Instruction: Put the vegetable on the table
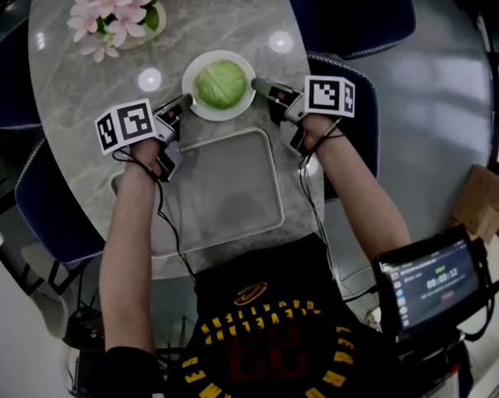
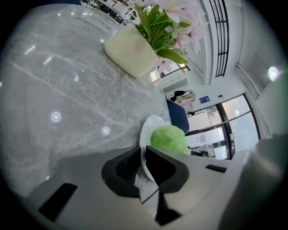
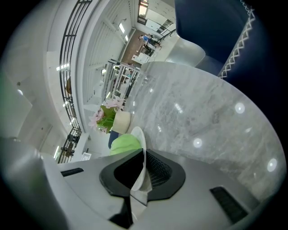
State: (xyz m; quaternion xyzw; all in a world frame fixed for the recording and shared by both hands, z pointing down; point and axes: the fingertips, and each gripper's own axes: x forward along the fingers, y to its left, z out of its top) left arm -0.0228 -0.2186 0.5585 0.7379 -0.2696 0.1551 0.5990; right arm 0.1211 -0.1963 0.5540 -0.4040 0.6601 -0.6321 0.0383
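Closest up is the person's black shirt with yellow lettering, with both arms stretched over a grey rectangular tray on the grey marble table. Both the left gripper and right gripper have their jaws pinched narrow on opposite rims of a round white plate, which carries the pale green round cabbage just past the tray's far edge, near a cream pot of pink flowers. Can't tell if the plate is resting on the table or lifted.

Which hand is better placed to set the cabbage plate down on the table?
Neither alone, likely: left gripper and right gripper are each shut on opposite rims of the plate carrying the cabbage, so both should lower it together.
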